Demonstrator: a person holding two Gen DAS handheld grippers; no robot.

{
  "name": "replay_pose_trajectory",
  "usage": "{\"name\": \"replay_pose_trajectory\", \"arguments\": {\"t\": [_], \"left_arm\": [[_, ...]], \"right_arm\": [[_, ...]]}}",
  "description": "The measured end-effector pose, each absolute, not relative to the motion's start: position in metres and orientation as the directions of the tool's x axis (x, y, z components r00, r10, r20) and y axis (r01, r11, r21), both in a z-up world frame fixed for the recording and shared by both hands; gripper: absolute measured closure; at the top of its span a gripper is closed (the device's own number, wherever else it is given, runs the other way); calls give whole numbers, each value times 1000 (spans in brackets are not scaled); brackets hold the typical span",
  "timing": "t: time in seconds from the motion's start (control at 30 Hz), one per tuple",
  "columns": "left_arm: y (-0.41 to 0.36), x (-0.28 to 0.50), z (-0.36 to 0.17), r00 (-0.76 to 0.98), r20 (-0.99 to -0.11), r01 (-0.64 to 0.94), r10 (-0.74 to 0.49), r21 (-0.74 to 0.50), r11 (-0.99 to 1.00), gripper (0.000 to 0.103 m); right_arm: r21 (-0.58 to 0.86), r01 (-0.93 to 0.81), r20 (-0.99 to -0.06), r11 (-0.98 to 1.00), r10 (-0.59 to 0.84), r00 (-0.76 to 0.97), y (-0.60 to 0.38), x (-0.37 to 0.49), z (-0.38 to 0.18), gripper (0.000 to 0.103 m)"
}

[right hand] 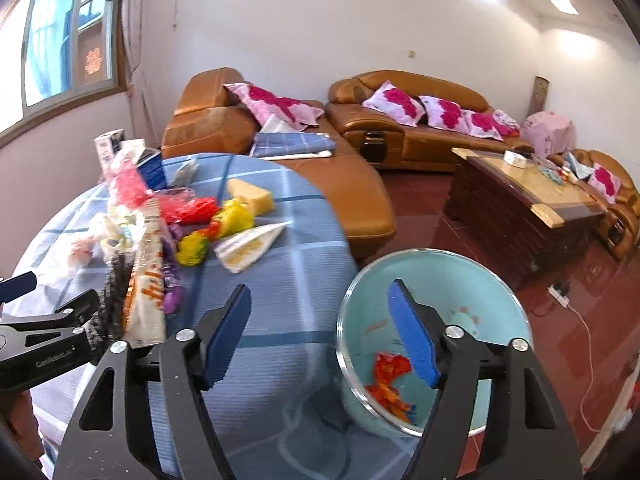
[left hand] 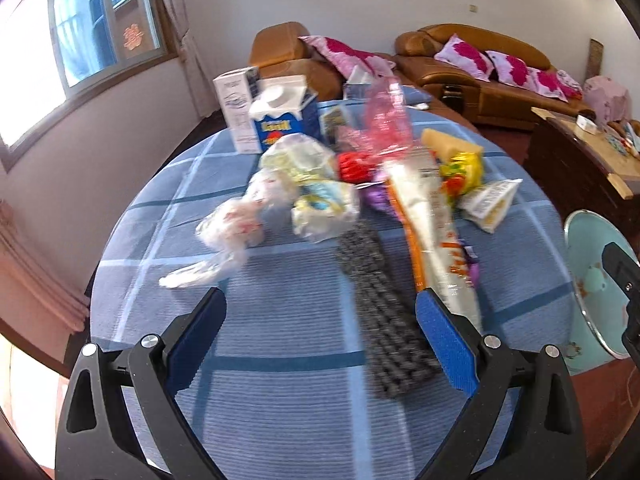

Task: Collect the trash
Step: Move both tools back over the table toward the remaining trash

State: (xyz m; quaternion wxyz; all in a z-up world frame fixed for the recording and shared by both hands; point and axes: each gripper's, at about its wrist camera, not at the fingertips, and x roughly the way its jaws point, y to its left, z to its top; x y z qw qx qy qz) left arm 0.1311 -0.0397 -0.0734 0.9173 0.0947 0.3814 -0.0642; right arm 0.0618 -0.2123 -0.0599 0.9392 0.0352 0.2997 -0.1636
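A: While both hover, the left gripper [left hand: 320, 312] and right gripper [right hand: 320, 300] gape wide, holding nothing?
B: Yep. Orange wrapper [right hand: 390, 384] sits in the teal bin [right hand: 492, 280]; other wrappers [left hand: 320, 184] litter the blue tablecloth [left hand: 280, 400].

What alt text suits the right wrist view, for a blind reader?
The open right gripper hangs empty over a round blue-checked table's edge and a pale-green bin holding an orange wrapper; colourful wrappers litter the table.

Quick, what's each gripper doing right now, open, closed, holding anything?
Left gripper: open, holding nothing, above the blue tablecloth.
Right gripper: open, holding nothing, beside the light blue bin.
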Motion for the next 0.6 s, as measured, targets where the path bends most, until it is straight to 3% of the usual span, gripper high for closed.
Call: {"name": "replay_pose_trajectory", "arguments": {"t": [0.23, 0.6], "left_arm": [[-17, 140, -77, 694, -719, 148, -16, 122, 981, 9], [28, 157, -84, 686, -728, 79, 16, 96, 992, 9]], "right_arm": [[-50, 274, -573, 961, -252, 780, -183, 76, -55, 39], [-32, 205, -593, 978, -184, 784, -157, 92, -57, 56]]}}
